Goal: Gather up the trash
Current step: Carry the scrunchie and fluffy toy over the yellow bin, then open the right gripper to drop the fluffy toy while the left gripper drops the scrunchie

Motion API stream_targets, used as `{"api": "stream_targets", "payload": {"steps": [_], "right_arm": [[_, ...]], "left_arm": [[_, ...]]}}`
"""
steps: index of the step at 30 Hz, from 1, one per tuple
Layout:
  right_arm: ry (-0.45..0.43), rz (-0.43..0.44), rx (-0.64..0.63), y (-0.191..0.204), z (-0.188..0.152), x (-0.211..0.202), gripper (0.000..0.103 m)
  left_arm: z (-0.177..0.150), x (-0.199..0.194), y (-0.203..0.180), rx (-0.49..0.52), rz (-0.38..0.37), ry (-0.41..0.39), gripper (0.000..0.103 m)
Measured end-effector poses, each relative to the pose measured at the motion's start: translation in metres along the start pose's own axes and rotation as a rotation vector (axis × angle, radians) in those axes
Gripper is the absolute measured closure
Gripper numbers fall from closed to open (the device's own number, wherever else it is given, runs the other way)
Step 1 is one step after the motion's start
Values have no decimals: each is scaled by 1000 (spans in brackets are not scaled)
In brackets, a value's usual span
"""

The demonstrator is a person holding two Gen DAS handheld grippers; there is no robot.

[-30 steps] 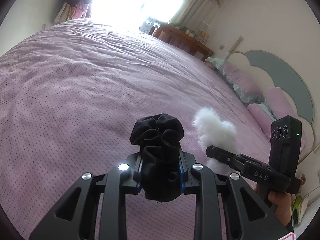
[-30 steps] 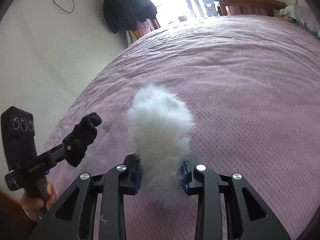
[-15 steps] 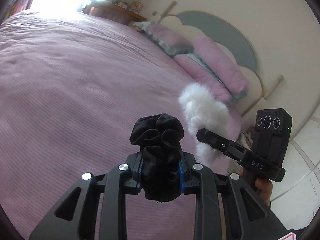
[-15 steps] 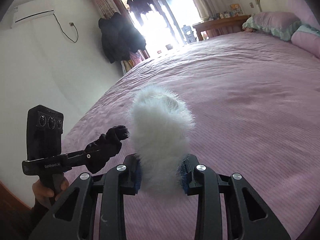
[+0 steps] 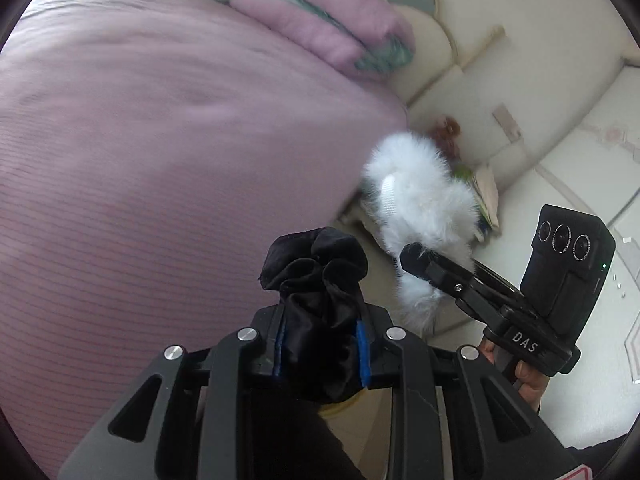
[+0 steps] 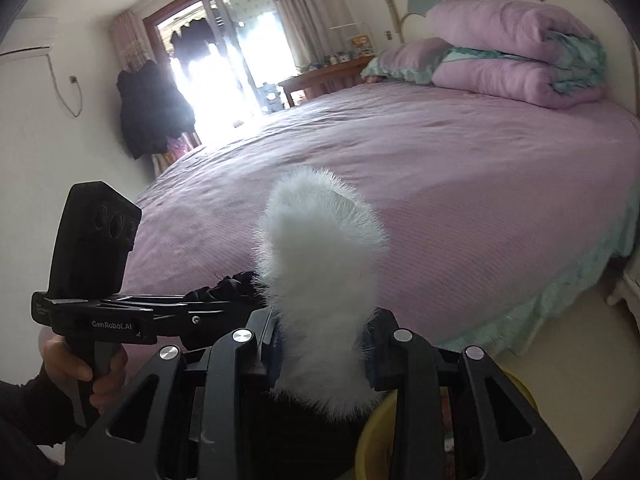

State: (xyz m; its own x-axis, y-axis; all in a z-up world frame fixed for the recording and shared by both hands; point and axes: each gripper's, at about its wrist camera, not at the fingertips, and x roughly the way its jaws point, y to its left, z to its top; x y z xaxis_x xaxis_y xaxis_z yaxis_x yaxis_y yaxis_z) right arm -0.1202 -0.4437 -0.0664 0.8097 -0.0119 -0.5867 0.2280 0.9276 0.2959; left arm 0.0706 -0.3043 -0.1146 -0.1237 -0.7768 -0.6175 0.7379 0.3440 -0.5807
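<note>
Black crumpled fabric scrunchie (image 5: 316, 276) was clamped in left gripper (image 5: 320, 344); white fluffy fur piece (image 6: 320, 280) was clamped in right gripper (image 6: 324, 344)

You held your left hand-held gripper (image 5: 322, 346) and right hand-held gripper (image 6: 326, 354) side by side, each with its jaws clamped on something soft.

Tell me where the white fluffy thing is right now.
The white fluffy item is clamped in the right gripper, held off the edge of the purple bed, just right of the black scrunchie in the left gripper.
</note>
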Motion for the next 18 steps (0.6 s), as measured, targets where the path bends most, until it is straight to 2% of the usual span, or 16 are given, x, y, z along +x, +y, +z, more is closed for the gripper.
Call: {"api": "stream_targets", "payload": {"steps": [4, 7, 9, 11, 12, 13, 18], "right_arm": [[72, -120, 150, -59, -53, -8, 72], [150, -188, 242, -90, -90, 1, 72], [195, -224, 284, -104, -110, 9, 67], [221, -271, 306, -111, -122, 15, 58], [226, -290, 315, -115, -127, 18, 36], [222, -301, 322, -119, -131, 19, 31], [221, -261, 391, -144, -141, 13, 32]], "left_arm": [[-15, 51, -23, 9, -32, 100, 76], [-24, 86, -37, 31, -40, 170, 76], [-29, 102, -45, 49, -30, 202, 76], [-31, 118, -52, 70, -16, 234, 76], [-32, 125, -55, 77, -5, 245, 76], [-34, 131, -56, 84, 4, 257, 76], [-41, 161, -67, 113, 55, 314, 76]]}}
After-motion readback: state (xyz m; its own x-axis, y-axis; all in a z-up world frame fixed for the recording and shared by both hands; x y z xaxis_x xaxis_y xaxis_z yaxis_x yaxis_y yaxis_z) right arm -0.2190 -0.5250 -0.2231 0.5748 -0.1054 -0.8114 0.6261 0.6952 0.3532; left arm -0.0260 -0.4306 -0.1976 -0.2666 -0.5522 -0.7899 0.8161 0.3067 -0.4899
